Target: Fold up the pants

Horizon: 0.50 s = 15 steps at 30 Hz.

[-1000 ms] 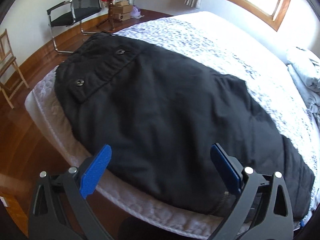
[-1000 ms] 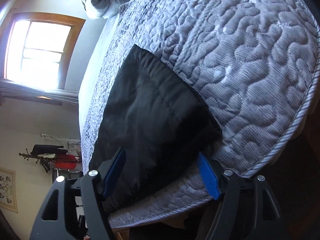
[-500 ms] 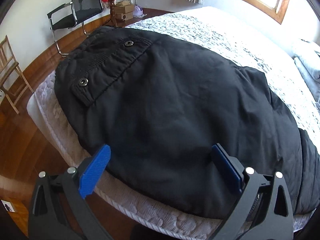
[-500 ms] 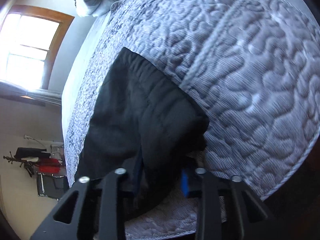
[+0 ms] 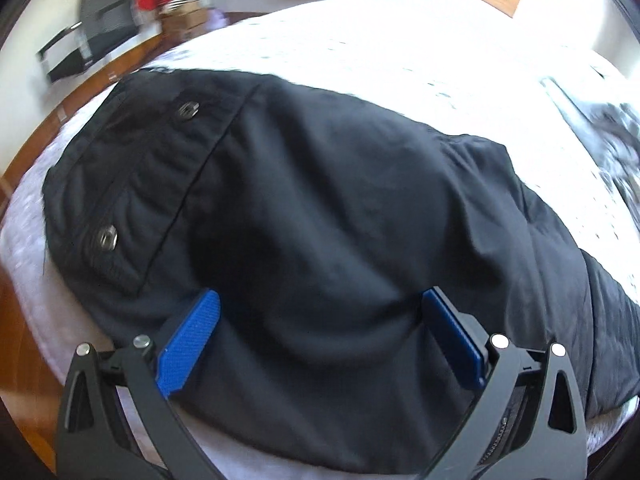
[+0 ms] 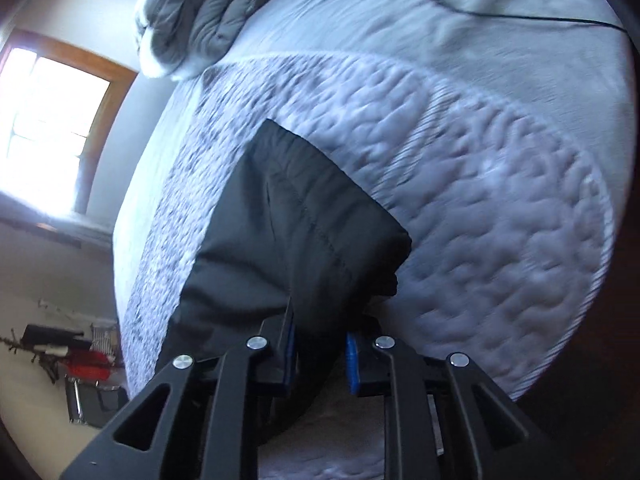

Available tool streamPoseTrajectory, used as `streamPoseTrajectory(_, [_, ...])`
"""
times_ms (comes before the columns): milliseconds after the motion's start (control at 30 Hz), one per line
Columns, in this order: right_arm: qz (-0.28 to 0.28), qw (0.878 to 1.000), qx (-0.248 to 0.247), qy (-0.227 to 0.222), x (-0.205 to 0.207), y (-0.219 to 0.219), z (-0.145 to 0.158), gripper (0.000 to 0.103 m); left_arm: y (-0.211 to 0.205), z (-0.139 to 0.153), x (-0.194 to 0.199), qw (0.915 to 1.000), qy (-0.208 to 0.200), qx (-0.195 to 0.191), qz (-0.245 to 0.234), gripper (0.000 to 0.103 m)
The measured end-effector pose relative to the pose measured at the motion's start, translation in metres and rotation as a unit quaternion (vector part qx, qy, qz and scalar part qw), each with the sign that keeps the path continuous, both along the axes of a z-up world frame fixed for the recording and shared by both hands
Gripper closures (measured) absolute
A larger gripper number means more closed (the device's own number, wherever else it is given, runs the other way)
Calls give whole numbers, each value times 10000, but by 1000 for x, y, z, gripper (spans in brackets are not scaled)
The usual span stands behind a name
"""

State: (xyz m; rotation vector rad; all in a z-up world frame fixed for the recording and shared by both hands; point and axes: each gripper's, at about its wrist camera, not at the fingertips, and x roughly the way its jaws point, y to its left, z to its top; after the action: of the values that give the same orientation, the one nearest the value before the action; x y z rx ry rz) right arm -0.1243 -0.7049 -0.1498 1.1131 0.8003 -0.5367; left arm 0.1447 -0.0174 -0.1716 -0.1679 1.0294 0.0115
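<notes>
While the black pants lie spread flat on the quilted bed, near its edge, the two tongs stand at opposite ends of them; the left gripper is over the waist end with its blue pads wide apart, and the cloth passes between and under them, but whether the pads touch it I cannot tell; beside this gripper the waistband shows two metal snaps, one near the corner and one further along; a zipper is visible at the lower right, by the gripper frame. At the other end the right gripper has its fingers drawn close together and clamped on the hem of the pant leg; the cloth is bunched between the blue pads and rises a little from the bed just there. At the head of the bed a grey duvet is heaped; a thin black cable lies on the sheet; a bright window with a wooden frame is in the wall, and a dark chair stands on the wooden floor, rather blurred.
</notes>
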Motion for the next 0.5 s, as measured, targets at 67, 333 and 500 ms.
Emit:
streamPoseTrajectory(67, [-203, 9997, -113, 114, -15, -12, -4, 84, -22, 0, 3, 9996, -9, -32, -267, 3])
streamPoseTrajectory(333, [-182, 9986, -335, 374, -30, -22, -17, 81, -32, 0, -4, 9992, -125, -172, -352, 2])
streamPoseTrajectory(500, [-143, 9973, -526, 486, -29, -18, -16, 81, -6, 10, -9, 9983, 54, -577, -102, 2])
